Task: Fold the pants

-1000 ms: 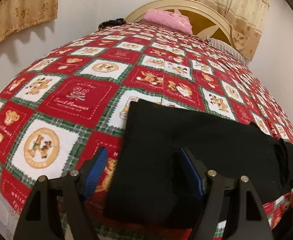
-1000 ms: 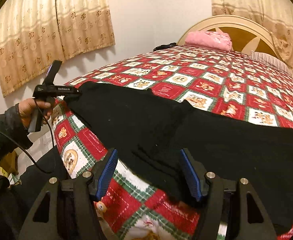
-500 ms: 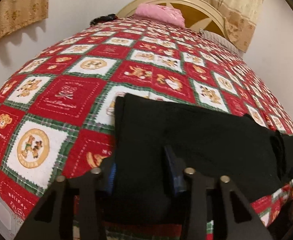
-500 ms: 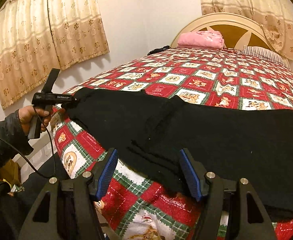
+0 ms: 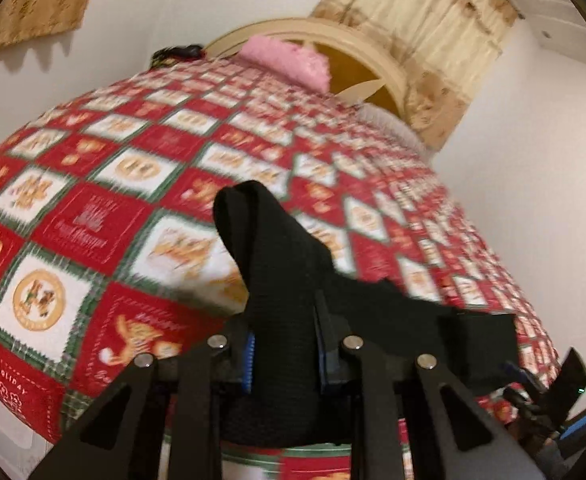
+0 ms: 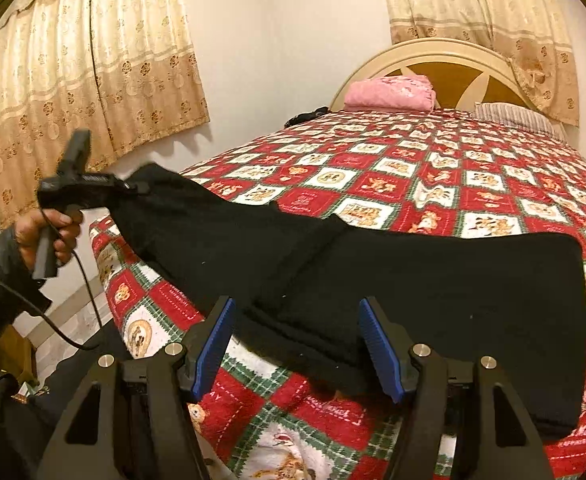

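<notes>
Black pants [image 6: 413, 280] lie spread across the near end of a bed with a red, green and white patchwork cover [image 6: 433, 168]. My left gripper [image 5: 283, 344] has a bunched end of the pants [image 5: 277, 264] between its blue pads, and its jaws are closing on the cloth. The right wrist view shows that left gripper [image 6: 133, 190] at the bed's left corner, holding that end lifted off the cover. My right gripper [image 6: 297, 344] stands open low over the pants' near edge, pads apart from the fabric.
A folded pink blanket [image 6: 389, 94] and a striped pillow [image 6: 513, 118] lie by the rounded headboard [image 6: 445, 60]. A small dark object [image 6: 305, 116] sits at the bed's far left edge. Curtains [image 6: 85, 80] hang on the walls. A hand [image 6: 49, 232] and cable are at left.
My left gripper closed on the pants' end and rose, pulling the cloth up off the cover into a peak. The right gripper stayed open and nearly still.
</notes>
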`<action>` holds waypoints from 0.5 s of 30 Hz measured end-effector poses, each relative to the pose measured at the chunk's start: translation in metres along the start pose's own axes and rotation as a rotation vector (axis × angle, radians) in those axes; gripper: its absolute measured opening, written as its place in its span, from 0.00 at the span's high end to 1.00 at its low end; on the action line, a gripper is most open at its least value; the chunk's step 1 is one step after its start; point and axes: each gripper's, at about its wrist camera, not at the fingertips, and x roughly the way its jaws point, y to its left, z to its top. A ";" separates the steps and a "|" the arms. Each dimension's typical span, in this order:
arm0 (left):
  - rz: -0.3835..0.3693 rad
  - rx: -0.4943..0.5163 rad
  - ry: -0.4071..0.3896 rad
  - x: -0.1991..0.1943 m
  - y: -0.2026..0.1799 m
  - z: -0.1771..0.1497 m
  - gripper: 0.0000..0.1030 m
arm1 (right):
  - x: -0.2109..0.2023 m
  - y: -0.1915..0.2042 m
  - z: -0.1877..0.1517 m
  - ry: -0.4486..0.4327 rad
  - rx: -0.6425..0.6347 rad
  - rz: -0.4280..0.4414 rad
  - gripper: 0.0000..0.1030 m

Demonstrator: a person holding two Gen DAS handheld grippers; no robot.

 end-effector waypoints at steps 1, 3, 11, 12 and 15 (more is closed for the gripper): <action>-0.024 0.010 -0.009 -0.004 -0.010 0.002 0.78 | -0.002 0.000 0.001 -0.006 0.000 -0.004 0.37; -0.063 0.027 -0.014 -0.008 -0.026 0.006 0.78 | -0.007 -0.001 0.003 -0.014 -0.002 -0.014 0.37; -0.225 0.098 -0.036 -0.021 -0.089 0.020 0.78 | -0.031 -0.014 0.016 -0.049 0.019 -0.074 0.37; -0.237 0.108 -0.036 -0.021 -0.096 0.021 0.78 | -0.034 -0.016 0.016 -0.051 0.025 -0.079 0.37; -0.278 0.141 -0.024 -0.020 -0.121 0.023 0.78 | -0.046 -0.028 0.019 -0.066 0.064 -0.096 0.37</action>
